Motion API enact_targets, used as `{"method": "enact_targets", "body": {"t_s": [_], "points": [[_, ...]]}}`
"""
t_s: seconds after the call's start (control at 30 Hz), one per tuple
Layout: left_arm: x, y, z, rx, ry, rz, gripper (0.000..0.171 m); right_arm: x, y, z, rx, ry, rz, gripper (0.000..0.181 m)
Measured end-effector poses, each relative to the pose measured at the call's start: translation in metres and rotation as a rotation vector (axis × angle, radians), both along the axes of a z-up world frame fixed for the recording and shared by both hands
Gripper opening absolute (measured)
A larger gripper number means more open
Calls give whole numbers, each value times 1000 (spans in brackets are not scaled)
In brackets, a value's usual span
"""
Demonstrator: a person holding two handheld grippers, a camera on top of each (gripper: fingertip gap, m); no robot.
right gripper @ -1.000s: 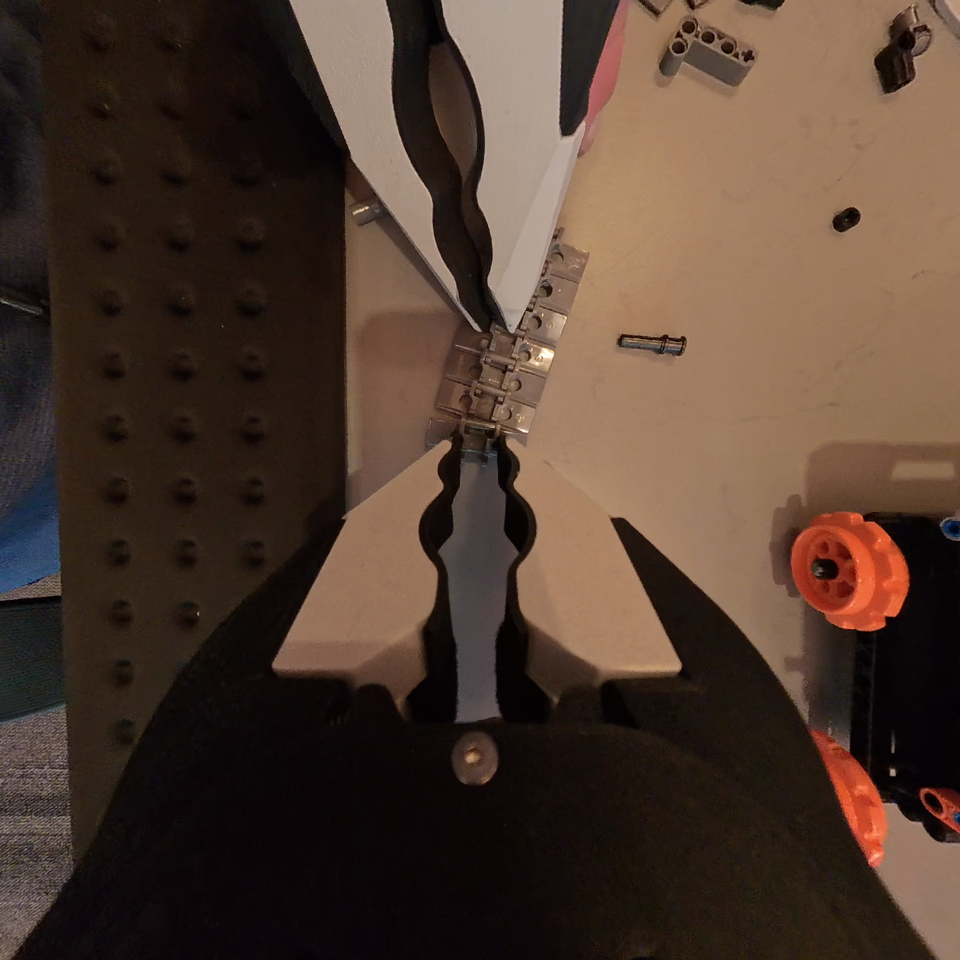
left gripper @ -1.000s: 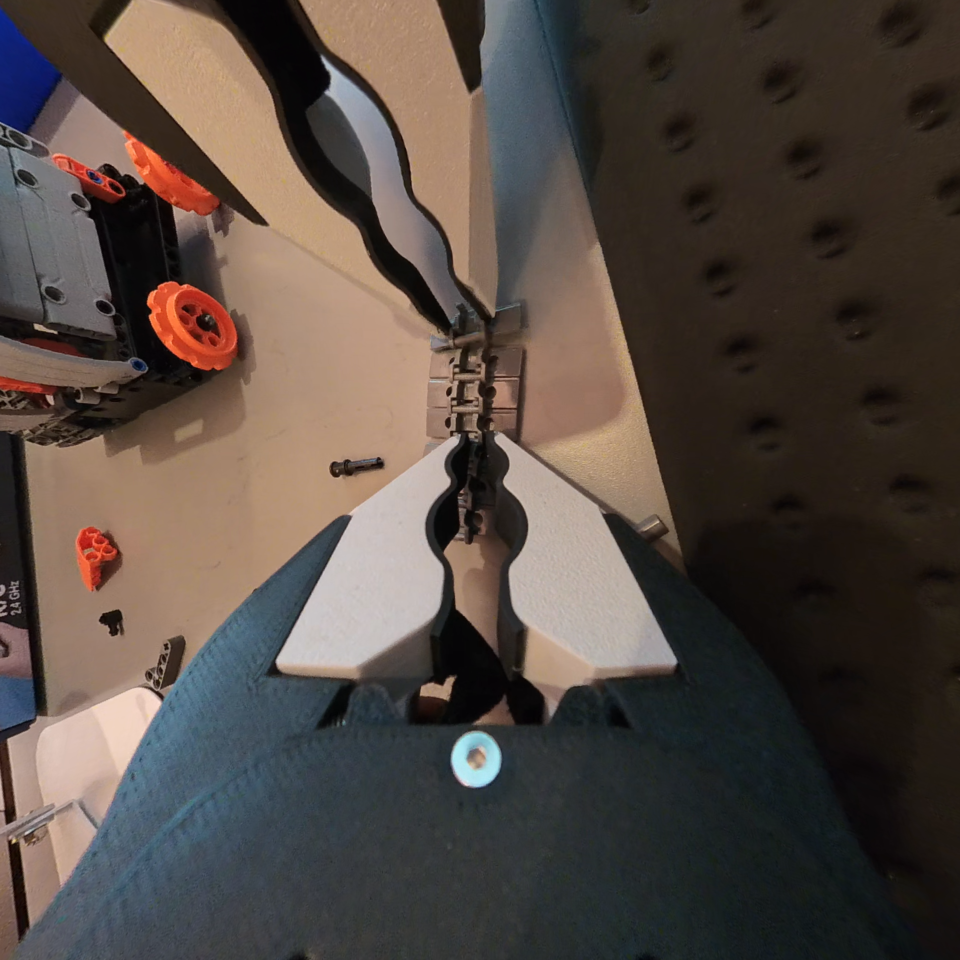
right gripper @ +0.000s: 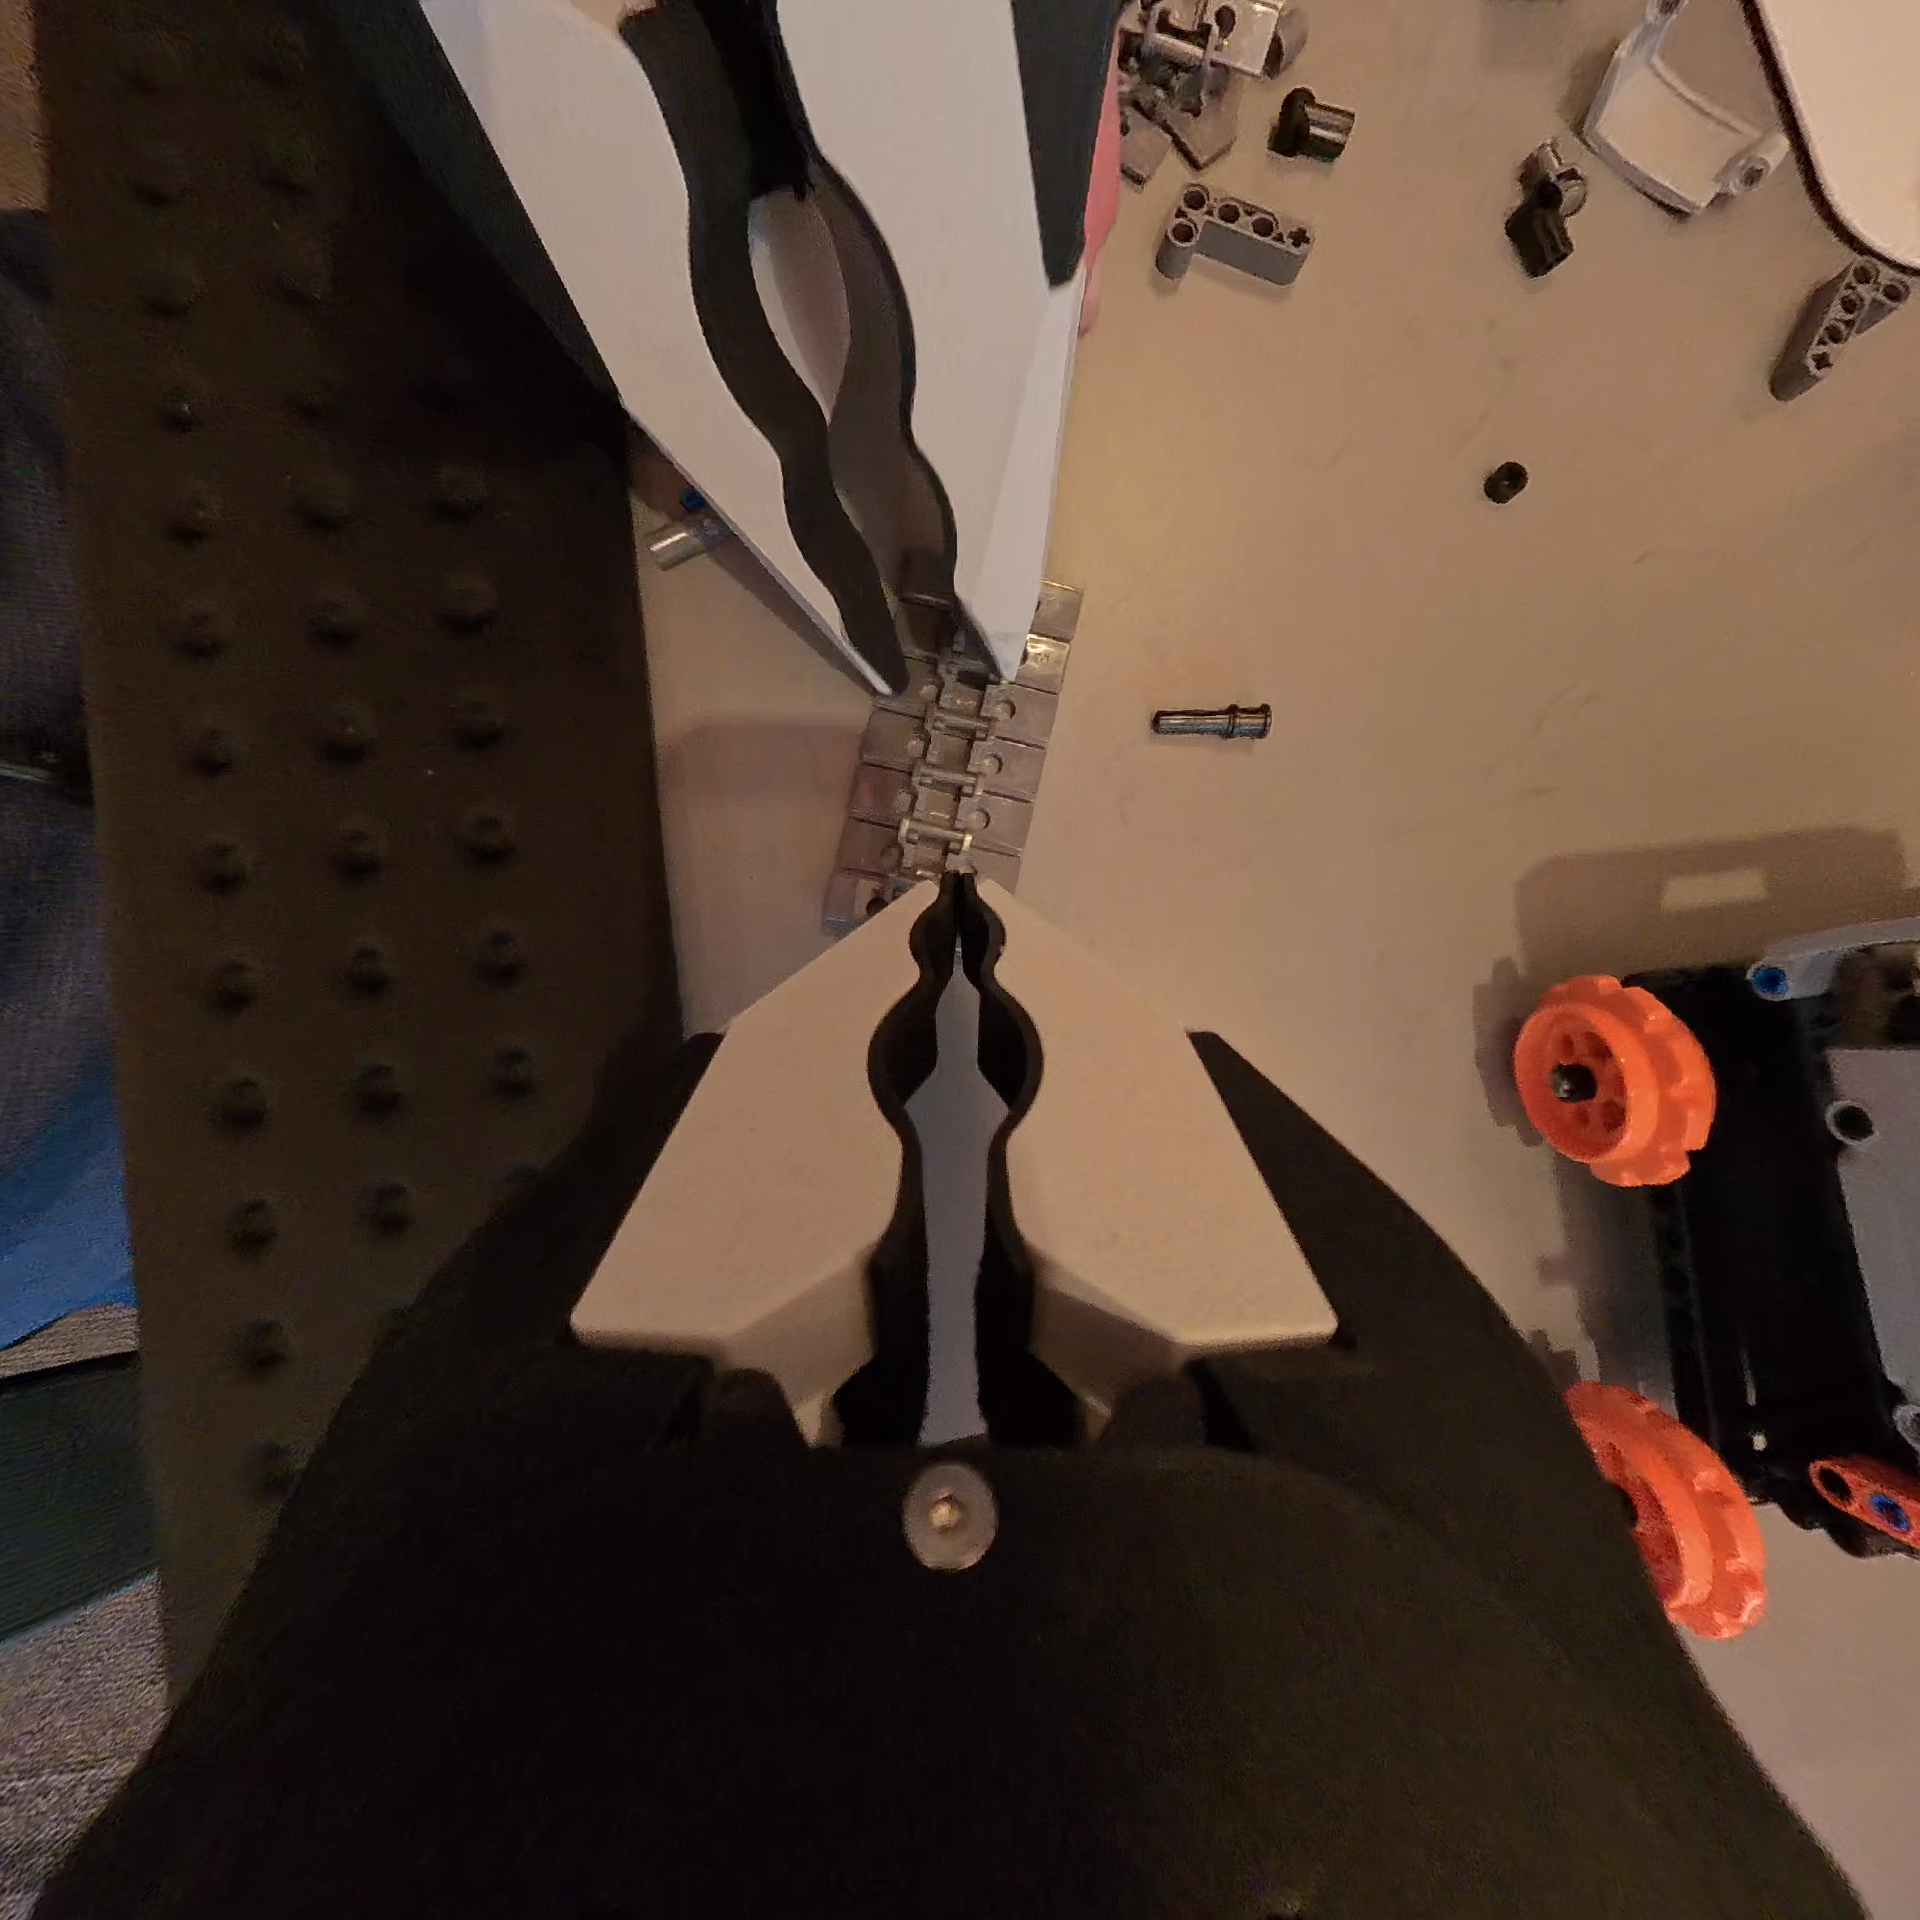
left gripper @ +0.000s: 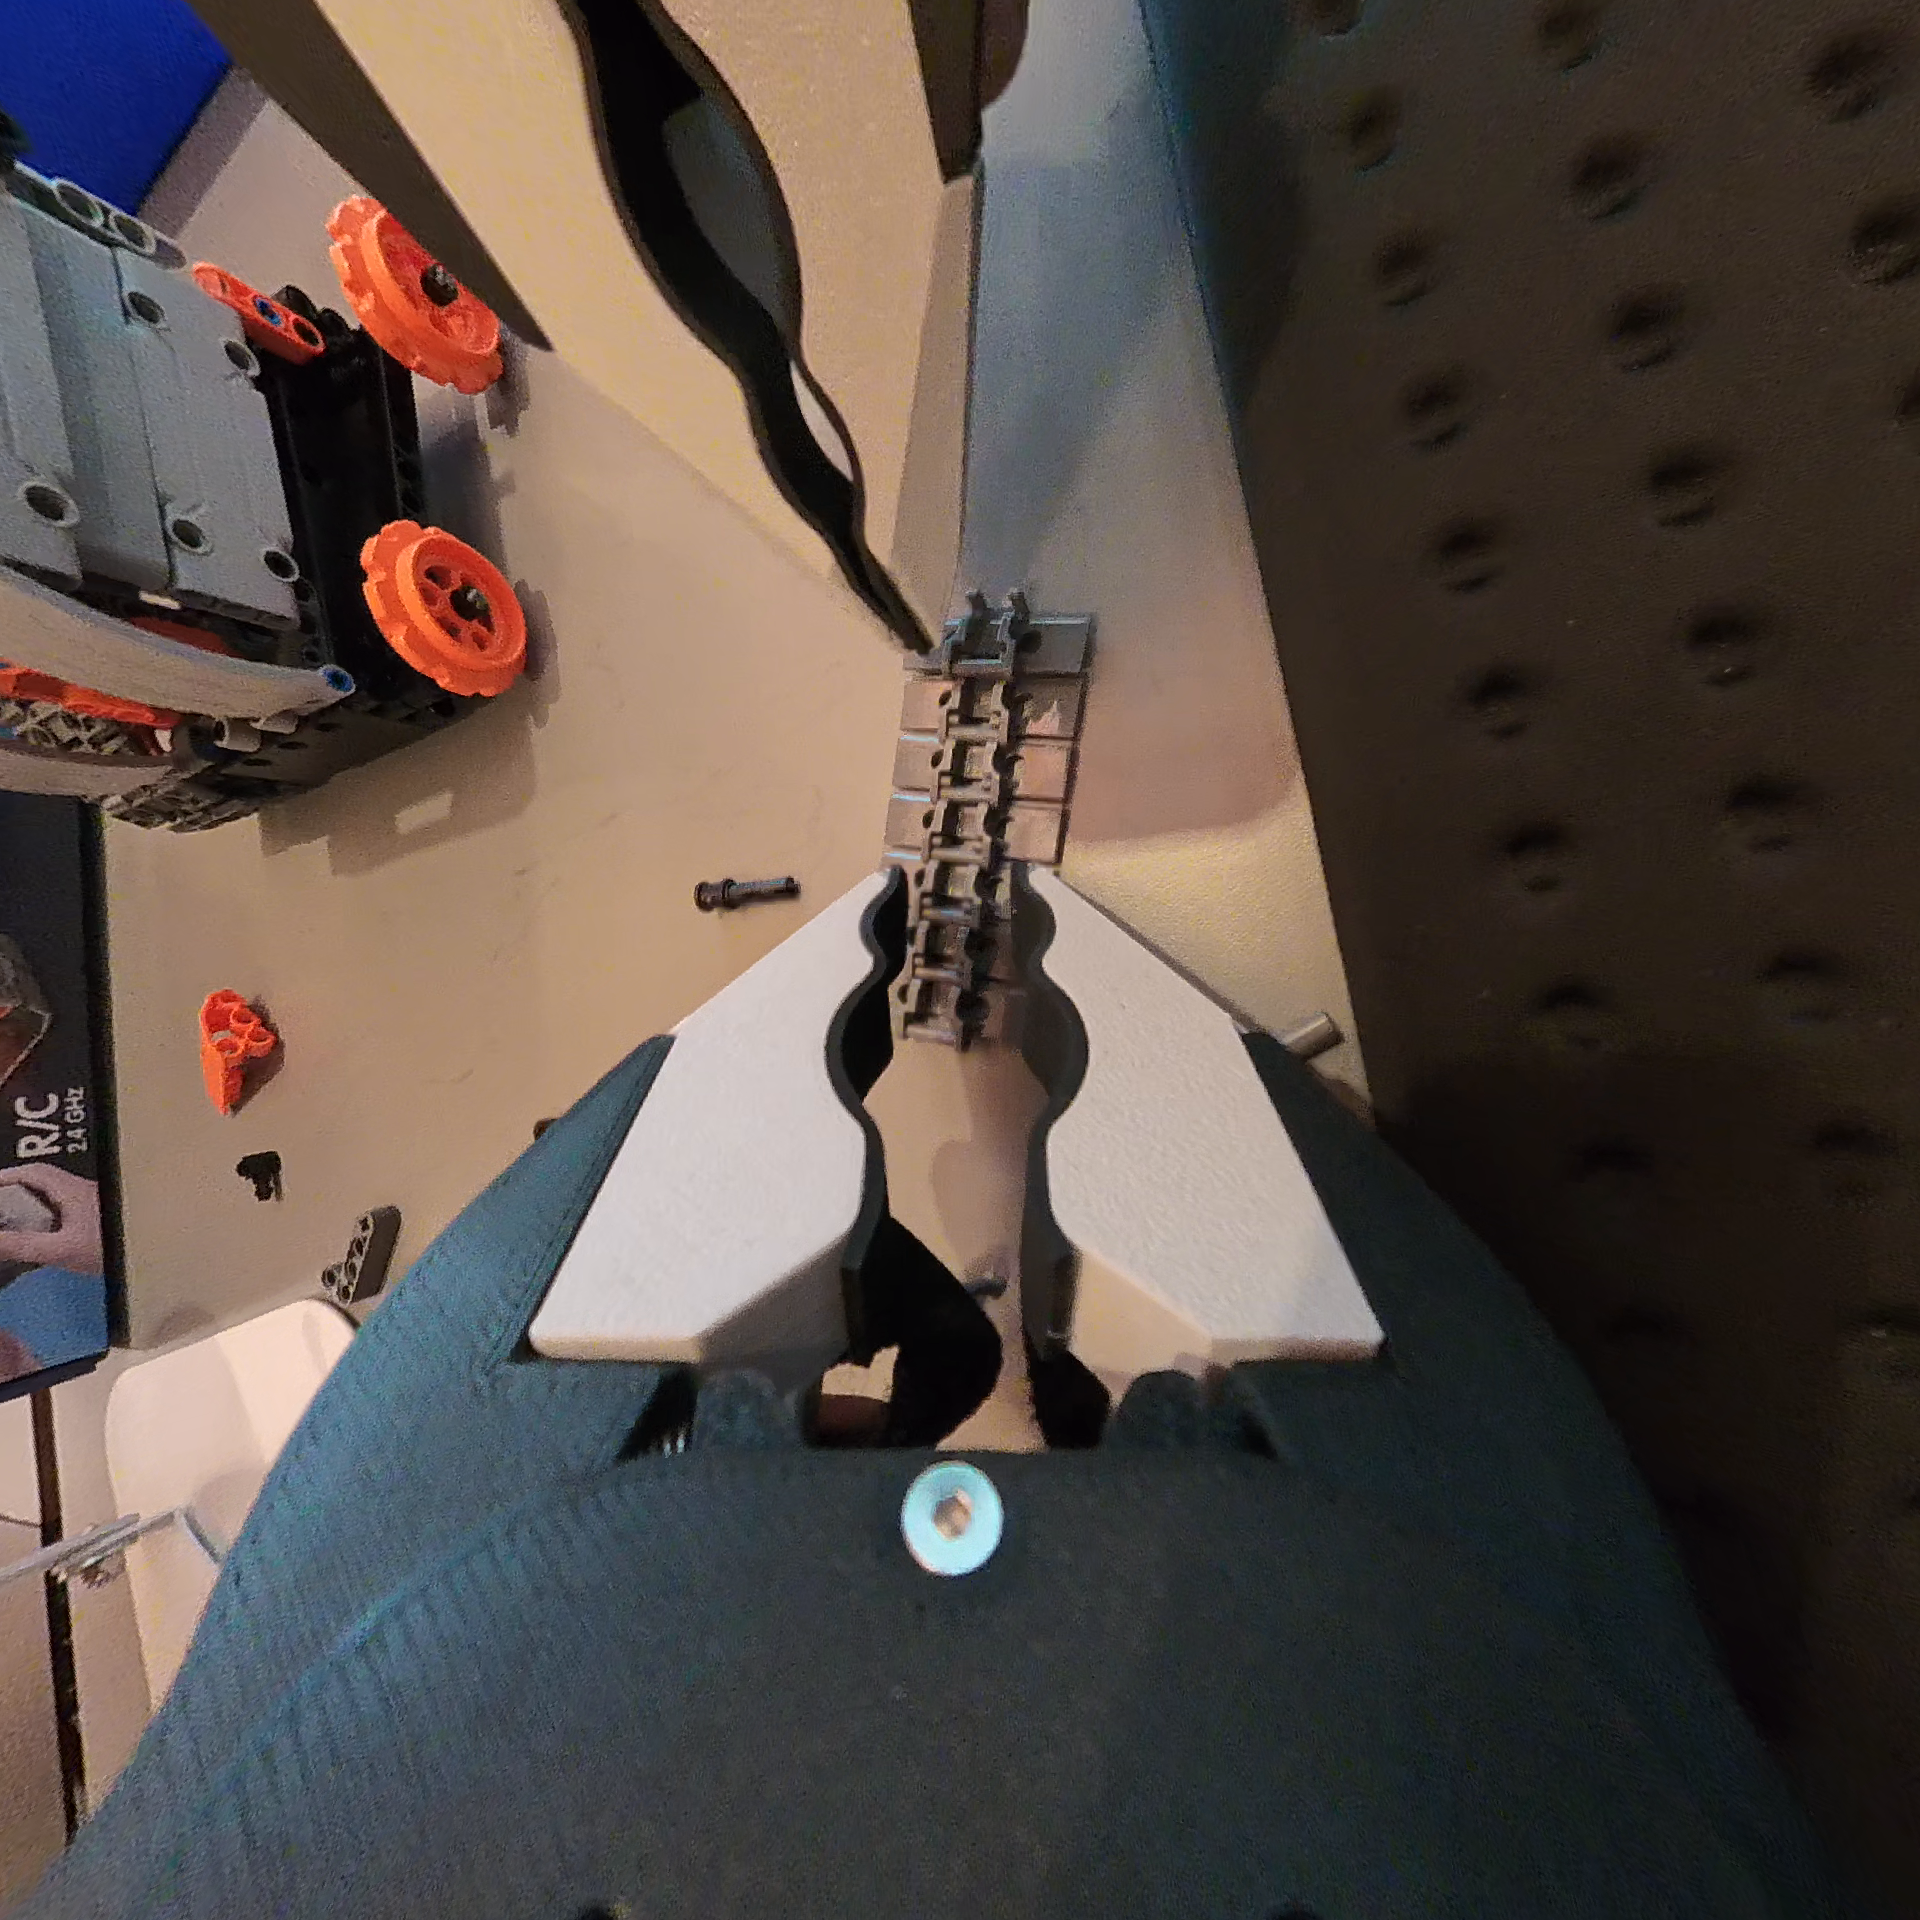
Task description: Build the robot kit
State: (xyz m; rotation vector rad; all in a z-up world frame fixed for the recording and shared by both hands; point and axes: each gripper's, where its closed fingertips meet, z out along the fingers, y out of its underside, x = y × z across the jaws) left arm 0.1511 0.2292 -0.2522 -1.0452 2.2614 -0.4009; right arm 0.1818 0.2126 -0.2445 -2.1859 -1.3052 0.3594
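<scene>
A short grey track chain (left gripper: 987, 769) lies flat on the beige table, next to a dark studded mat. My left gripper (left gripper: 961, 888) is open. Its fingers straddle the near end of the chain, whose middle ridge shows between them. My right gripper (right gripper: 956, 894) is shut on the other end of the chain (right gripper: 951, 769). The two grippers face each other tip to tip along the chain. The right gripper shows at the top of the left wrist view (left gripper: 935, 634). The left gripper shows at the top of the right wrist view (right gripper: 940, 675).
A brick vehicle with orange wheels (left gripper: 447, 608) stands to one side and also shows in the right wrist view (right gripper: 1610, 1081). A dark pin (left gripper: 748, 891) lies near the chain. Loose grey and black parts (right gripper: 1236, 234), an orange piece (left gripper: 239, 1044), a box (left gripper: 52, 1091) and a white tray (left gripper: 208, 1455) lie around. The left gripper's tips are roughly 4 cm from the right gripper's. Both grippers' tips are roughly 25 cm from the orange piece (left gripper: 239, 1044).
My left gripper has opened and now straddles the chain instead of pinching it. My right gripper's jaws have closed tighter on the far end. The chain lies straighter.
</scene>
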Motion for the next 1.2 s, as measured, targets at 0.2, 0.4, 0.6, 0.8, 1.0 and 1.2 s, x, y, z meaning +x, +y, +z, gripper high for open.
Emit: {"method": "enact_targets", "body": {"t_s": [0.2,0.4,0.6,0.8,1.0,1.2], "points": [[-9,17,0,40,21,33,18,-4,-1,-7,-6,-8,22,0],[-11,15,-5,27,41,23,13,-6,-4,-10,-31,-28,37,0],[-13,15,-5,19,50,25,15,-6,-4,-11,-75,-83,25,0],[-24,19,-1,8,79,38,21,-6,-2,-13,-126,-180,34,0],[-38,25,17,23,44,52,20,-6,-2,-14,-186,-219,58,0],[-44,30,16,24,47,64,20,-6,-2,-14,-232,-254,73,0]]}}
